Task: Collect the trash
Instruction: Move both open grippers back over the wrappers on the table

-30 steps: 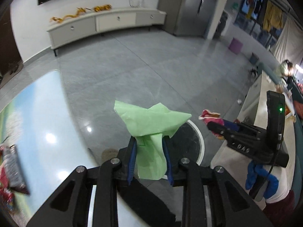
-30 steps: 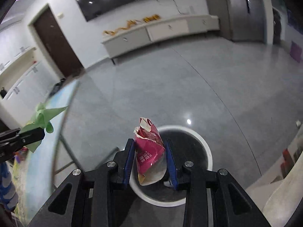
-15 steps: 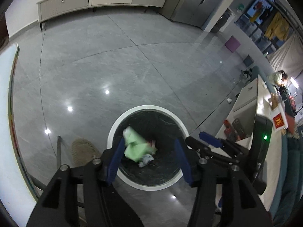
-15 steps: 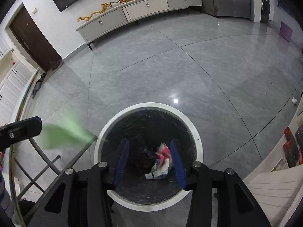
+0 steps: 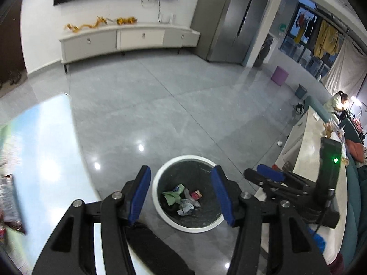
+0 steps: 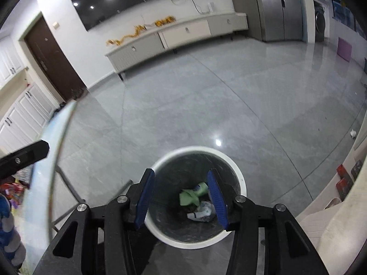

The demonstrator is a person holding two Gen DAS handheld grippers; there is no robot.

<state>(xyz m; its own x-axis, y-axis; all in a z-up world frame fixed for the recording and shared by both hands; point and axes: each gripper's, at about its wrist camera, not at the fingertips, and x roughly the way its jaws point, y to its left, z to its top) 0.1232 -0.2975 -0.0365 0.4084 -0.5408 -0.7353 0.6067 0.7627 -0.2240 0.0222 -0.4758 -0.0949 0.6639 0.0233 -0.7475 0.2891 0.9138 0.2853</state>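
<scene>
A round white-rimmed waste bin with dark interior point(image 5: 158, 202) stands upright on the floor, below and between the open left tongs point(image 5: 181, 197). Inside lie a crumpled green paper point(image 5: 171, 197), a pink snack wrapper point(image 5: 196, 194) and white scraps point(image 5: 186, 206), touching.

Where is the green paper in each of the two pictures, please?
Left wrist view: the green paper lies on the bottom of the bin, left of the other scraps, between the open left gripper fingers.
Right wrist view: the green paper lies in the bin, right of centre between the open right gripper fingers.
Shared landmark: the bin's white rim.
</scene>
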